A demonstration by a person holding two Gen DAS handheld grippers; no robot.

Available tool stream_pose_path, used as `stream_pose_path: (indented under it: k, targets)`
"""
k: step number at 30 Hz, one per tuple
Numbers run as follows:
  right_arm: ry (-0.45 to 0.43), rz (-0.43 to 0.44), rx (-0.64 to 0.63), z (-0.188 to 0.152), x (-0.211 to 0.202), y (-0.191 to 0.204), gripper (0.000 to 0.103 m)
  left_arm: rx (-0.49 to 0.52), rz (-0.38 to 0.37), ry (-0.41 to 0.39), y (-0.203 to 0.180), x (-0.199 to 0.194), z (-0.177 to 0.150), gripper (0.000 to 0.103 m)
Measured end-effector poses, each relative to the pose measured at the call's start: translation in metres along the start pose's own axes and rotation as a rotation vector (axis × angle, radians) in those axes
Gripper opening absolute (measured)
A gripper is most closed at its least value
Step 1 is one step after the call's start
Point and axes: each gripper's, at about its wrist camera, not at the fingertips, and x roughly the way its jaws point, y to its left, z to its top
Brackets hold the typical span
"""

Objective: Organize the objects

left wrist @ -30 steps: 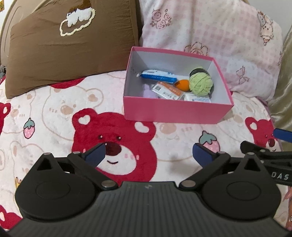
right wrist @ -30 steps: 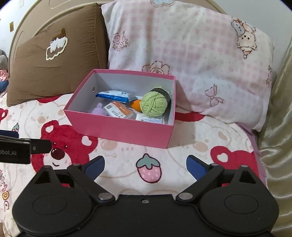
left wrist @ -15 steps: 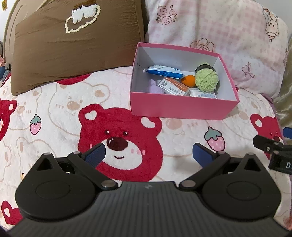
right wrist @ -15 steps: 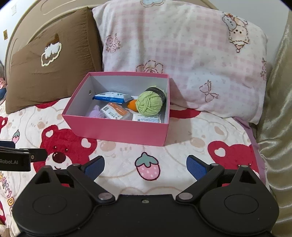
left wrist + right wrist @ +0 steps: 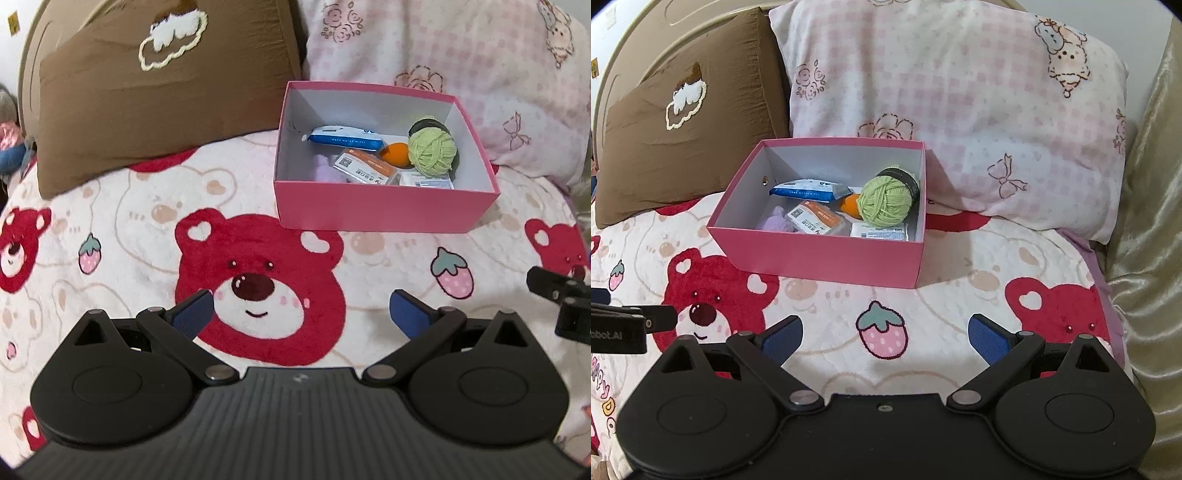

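Note:
A pink box [image 5: 384, 212] [image 5: 827, 254] sits on the bed against the pillows. It holds a green yarn ball [image 5: 432, 151] [image 5: 884, 201], a blue packet [image 5: 343, 138] [image 5: 809, 190], an orange ball [image 5: 395, 153] [image 5: 849, 203], an orange-and-white packet [image 5: 364, 170] [image 5: 814, 219], a white packet [image 5: 879, 232] and a purple soft thing [image 5: 775, 221]. My left gripper [image 5: 301, 312] is open and empty over the red bear print, well short of the box. My right gripper [image 5: 884, 334] is open and empty above a strawberry print, also short of the box.
A brown pillow [image 5: 155, 88] [image 5: 679, 122] lies left of the box and a pink checked pillow [image 5: 461, 66] [image 5: 953, 103] behind it. A gold fabric [image 5: 1148, 221] borders the bed on the right. The bear-print blanket [image 5: 122, 236] covers the bed.
Both grippers have drawn back from the box, so it looks smaller and farther. Their jaws stay open. The box contents have not moved.

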Motion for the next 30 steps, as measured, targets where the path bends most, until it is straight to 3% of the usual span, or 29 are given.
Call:
stream_pose_path:
  k: [4,15,30]
  targets:
    - [-0.002,-0.007,0.005,0.0,0.0,-0.002,0.098,-0.006,-0.014,0.005,0.0,0.003,0.001,0.103]
    - [-0.003,-0.01,-0.013,-0.004,0.003,0.0,0.098,-0.031,0.036,0.048,-0.001,0.017,-0.001,0.103]
    - [0.017,-0.02,-0.012,-0.005,0.003,0.0,0.098,-0.028,0.035,0.029,0.002,0.014,-0.002,0.103]
